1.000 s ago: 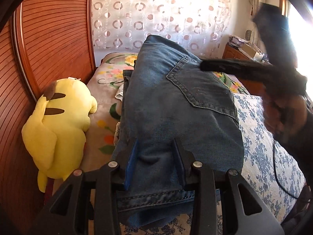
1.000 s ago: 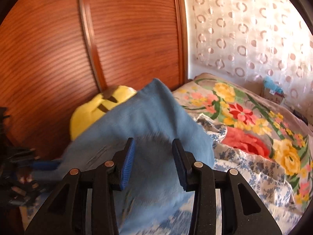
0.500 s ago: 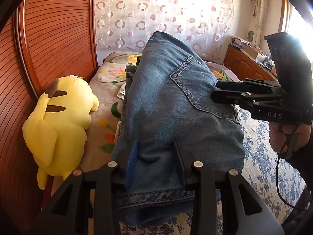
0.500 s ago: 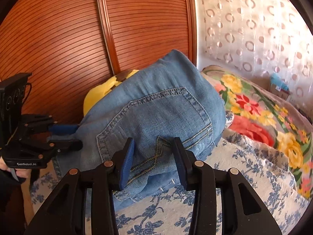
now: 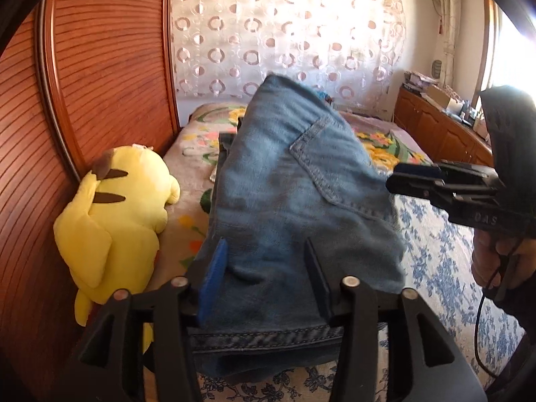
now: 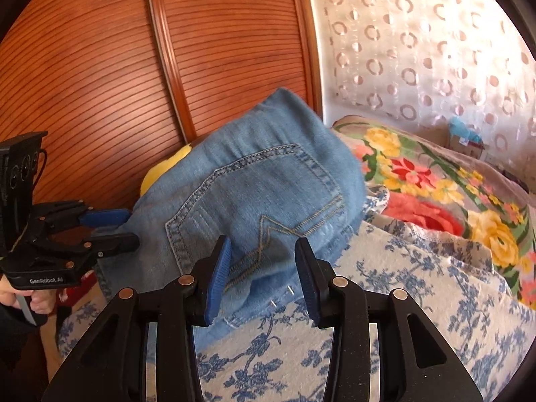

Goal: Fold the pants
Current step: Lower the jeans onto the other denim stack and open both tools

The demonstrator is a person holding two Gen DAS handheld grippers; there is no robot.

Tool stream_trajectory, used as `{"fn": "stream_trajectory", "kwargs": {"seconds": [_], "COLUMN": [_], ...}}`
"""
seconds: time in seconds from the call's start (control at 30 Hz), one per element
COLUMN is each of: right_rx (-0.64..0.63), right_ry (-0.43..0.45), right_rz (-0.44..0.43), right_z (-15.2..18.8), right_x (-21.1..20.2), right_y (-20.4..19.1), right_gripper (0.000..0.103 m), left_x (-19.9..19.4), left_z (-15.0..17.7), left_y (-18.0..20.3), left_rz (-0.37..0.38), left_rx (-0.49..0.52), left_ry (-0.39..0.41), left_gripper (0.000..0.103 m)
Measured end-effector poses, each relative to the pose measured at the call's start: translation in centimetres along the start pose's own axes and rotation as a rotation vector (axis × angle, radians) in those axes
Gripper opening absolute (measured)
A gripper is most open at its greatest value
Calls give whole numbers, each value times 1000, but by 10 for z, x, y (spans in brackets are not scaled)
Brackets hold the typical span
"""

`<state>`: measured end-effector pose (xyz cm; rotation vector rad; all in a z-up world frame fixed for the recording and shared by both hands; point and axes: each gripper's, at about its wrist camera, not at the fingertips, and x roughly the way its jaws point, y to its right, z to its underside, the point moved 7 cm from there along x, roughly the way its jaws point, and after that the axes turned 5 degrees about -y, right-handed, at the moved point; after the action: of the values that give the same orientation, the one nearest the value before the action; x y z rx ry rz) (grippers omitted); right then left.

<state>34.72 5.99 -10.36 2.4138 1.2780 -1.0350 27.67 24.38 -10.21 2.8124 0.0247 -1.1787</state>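
While jaws part, jeans (image 5: 284,207) on bed (image 5: 445,261)

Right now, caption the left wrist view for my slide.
Left gripper jaws, just opening, straddle folded jeans on the bed.

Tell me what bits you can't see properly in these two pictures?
- Plush: right wrist view, nearly all hidden behind the jeans.
- Jeans' far end: both views, blurred.
- Jeans' near hem: left wrist view, covered by the left gripper, so any grip is unclear.
- Cabinet clutter: left wrist view, too small.
- Right gripper fingers: whether they pinch denim is unclear.
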Motion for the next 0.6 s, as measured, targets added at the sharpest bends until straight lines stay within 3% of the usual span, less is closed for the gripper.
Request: {"fn": "stream_trajectory", "kwargs": {"seconds": [0.03,0.17,0.23,0.33,0.6], "right_rx": [3,22,28,36,51], "right_ry": [5,18,22,33,69], "right_rz": [2,12,23,38,78], "right_z": [1,8,12,18,29], "right_x": [-5,-19,-27,-38,-71], "right_y": [1,6,10,15,26], "right_gripper": [39,39,39,39,39], "left_x": [-3,-15,-20,-32,-59], "left_z": [-1,-7,-10,-16,-28], "left_y": [2,13,18,26,51], "left_rz": [-4,-1,4,21,16], "left_rx": [1,12,6,-8,2], "left_ry": [11,41,65,110,187], "left_gripper": [62,66,79,88,96]}}
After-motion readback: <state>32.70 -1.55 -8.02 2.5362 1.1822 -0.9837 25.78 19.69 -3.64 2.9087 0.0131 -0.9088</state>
